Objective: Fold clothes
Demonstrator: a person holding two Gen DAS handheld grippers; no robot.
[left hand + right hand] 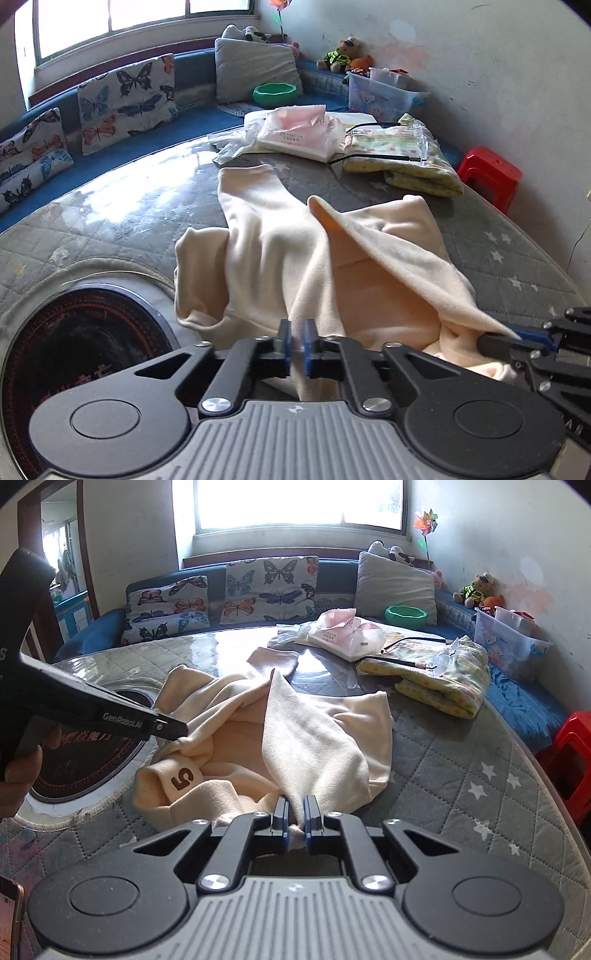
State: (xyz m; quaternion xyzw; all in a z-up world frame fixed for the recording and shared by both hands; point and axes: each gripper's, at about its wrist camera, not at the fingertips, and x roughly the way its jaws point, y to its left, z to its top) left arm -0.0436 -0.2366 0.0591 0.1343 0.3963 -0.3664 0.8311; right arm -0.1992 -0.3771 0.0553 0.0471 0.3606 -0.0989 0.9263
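Two grippers work one cream garment [295,258], which lies crumpled on the quilted grey table [122,218], toward its near edge.

Left wrist view: the left gripper [296,345] has its blue pads close together, with cream cloth running between and below them; it reads as pinching a fold of the garment at the near edge. The right gripper [517,338] enters at the right edge, its tips nipping a raised flap of the same garment. One sleeve-like end stretches toward the far edge. Count on the far side of the table: one folded yellow floral cloth [406,162], one pink-and-white plastic packet [299,134]. Beyond the table: one green bowl [275,93], one clear storage box [380,92], one red stool [489,177].

Right wrist view: the right gripper [295,821] has its pads pressed on a peak of cream cloth that rises from between them. The left gripper [177,731] reaches in from the left edge, held by a hand [22,775]; its tip meets a bunched corner of the garment, beside a patch printed with the figure 5 [183,777]. Three butterfly cushions [271,587] are counted on the bench behind.

Step in hand, as judged: both corners taken up, garment not yet spread or folded. The next move calls for drawing the two held points apart to flatten the cloth on the table before any fold is laid.
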